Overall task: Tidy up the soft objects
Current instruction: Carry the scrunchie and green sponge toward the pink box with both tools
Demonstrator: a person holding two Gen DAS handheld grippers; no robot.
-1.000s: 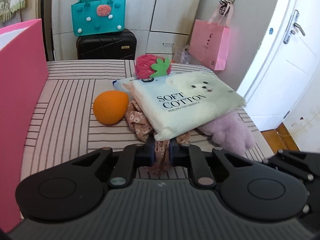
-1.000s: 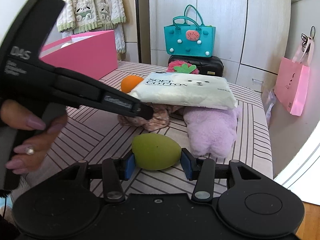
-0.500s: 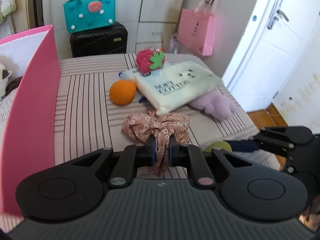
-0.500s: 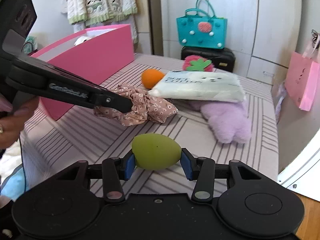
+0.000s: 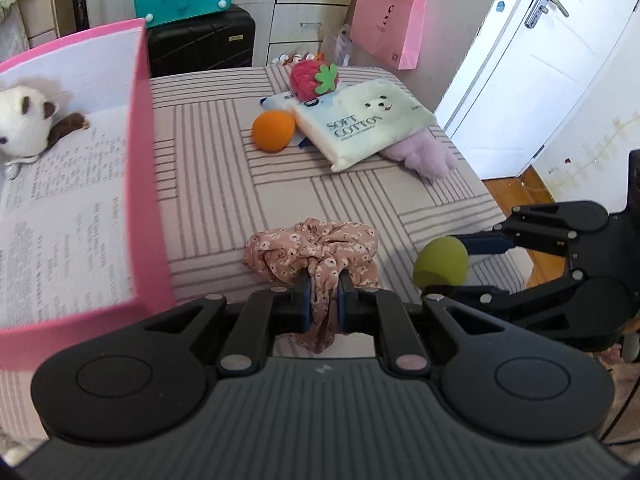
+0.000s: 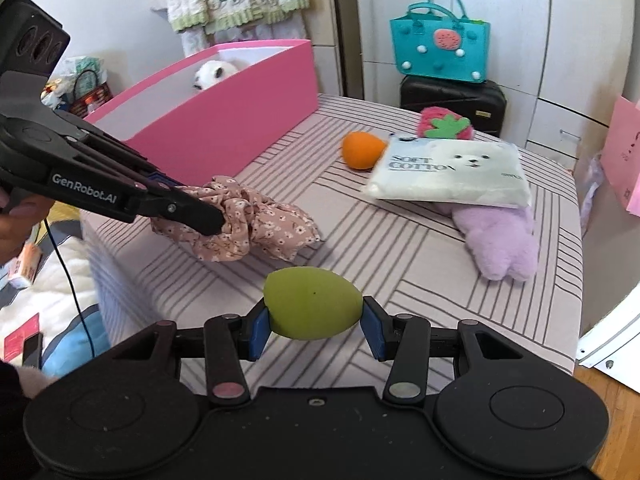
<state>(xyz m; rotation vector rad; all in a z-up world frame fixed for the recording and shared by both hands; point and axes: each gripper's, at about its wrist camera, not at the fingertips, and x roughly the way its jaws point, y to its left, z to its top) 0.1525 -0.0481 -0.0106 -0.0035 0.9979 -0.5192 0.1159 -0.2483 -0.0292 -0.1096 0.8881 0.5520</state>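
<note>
Floral cotton scrunchie (image 5: 316, 256) is pinched in the left gripper (image 5: 323, 300), jaws pressed nearly together on a fold of it, rest of the fabric bunched ahead of the pads; it sits just off the near corner of the pink box (image 5: 140, 184), above the striped table cover (image 5: 224, 168); right gripper (image 6: 314, 330) clamps the green egg-shaped sponge (image 6: 313, 307) across its long axis, jaws partly spread, slightly farther from the box than the scrunchie; handling guess: scrunchie is light, limp, no fixed shape, so any fold is a valid hold but loose loops may drag on the box rim; sponge looks light and squashy, grip at the widest part as now, a hard squeeze could pop it out; still out beyond the box: orange sponge (image 5: 273, 131), tissue pack (image 5: 360, 122) resting on the lilac plush (image 5: 424, 154), strawberry plush (image 5: 314, 76); pack looks slick, take it by an edge; views differ: left wrist sees into the box, white plush toy (image 5: 22, 122) on printed lining; right wrist sees mostly the box's outer wall, the toy barely over the rim, plus the side of the left gripper and fingers of the hand on it (image 6: 18, 220)
</note>
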